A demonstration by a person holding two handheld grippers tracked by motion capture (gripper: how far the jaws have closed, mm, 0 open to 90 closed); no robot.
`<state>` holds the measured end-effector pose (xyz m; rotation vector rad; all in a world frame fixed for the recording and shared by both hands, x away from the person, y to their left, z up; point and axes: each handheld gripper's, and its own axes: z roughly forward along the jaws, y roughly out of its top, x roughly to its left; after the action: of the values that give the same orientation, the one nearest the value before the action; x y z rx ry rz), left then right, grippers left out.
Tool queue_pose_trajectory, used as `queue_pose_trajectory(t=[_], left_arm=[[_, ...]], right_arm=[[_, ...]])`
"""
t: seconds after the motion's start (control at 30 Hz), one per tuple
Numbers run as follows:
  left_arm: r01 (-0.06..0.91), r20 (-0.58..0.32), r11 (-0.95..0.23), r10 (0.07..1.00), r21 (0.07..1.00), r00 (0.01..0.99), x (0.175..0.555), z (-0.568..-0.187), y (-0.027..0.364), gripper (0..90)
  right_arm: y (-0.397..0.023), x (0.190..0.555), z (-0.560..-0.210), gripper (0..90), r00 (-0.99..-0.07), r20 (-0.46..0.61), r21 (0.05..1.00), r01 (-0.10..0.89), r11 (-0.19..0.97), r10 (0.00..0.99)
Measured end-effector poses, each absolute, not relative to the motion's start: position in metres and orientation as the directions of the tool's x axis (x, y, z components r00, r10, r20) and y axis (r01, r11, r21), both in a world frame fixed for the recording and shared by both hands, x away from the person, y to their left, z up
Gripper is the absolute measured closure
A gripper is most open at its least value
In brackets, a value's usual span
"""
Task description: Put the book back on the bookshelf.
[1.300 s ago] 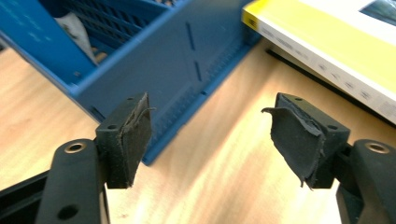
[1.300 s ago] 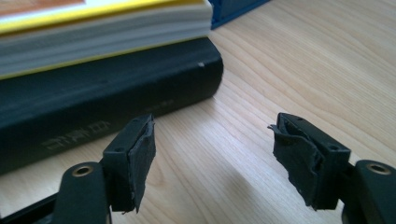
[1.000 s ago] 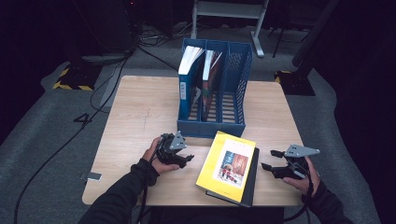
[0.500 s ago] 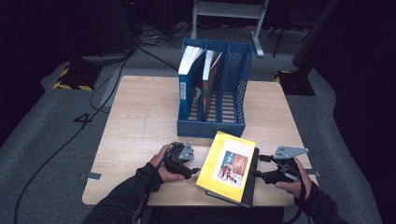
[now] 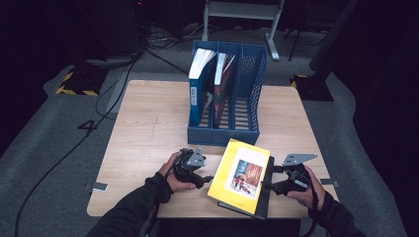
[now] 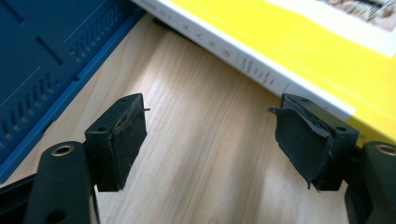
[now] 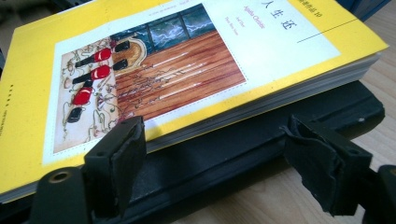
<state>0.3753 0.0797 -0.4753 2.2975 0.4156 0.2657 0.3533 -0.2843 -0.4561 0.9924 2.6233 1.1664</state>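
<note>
The yellow book point(image 5: 240, 175) is flanked by the left gripper point(image 5: 206, 178) and right gripper point(image 5: 265, 186), both jaws held wide, nothing gripped, the right's just widened.

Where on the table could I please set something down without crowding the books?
The widest bare wood lies left of the blue file rack, toward the table edge; a narrower strip lies to its right. It is crowded near the front: yellow book, left gripper, right gripper.
</note>
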Motion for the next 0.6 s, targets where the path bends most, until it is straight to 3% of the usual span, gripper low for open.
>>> queue_pose_trajectory(t=[0.3, 0.43, 0.6], left_arm=[[0.257, -0.002, -0.619, 0.381, 0.742, 0.924, 0.377, -0.475, 0.081, 32.6], [0.245, -0.027, -0.62, 0.34, 0.745, 0.94, 0.376, -0.476, 0.078, 34.0], [0.216, -0.011, -0.65, 0.304, 0.729, 0.953, 0.373, -0.478, 0.068, 29.6]], right_arm=[[-0.278, 0.353, -0.453, 21.0, -0.801, 0.168, 0.677, 0.517, 0.523, 0.574], [-0.279, 0.359, -0.449, 21.4, -0.806, 0.208, 0.628, 0.544, 0.557, 0.554], [-0.279, 0.37, -0.447, 21.1, -0.817, 0.261, 0.585, 0.557, 0.59, 0.514]])
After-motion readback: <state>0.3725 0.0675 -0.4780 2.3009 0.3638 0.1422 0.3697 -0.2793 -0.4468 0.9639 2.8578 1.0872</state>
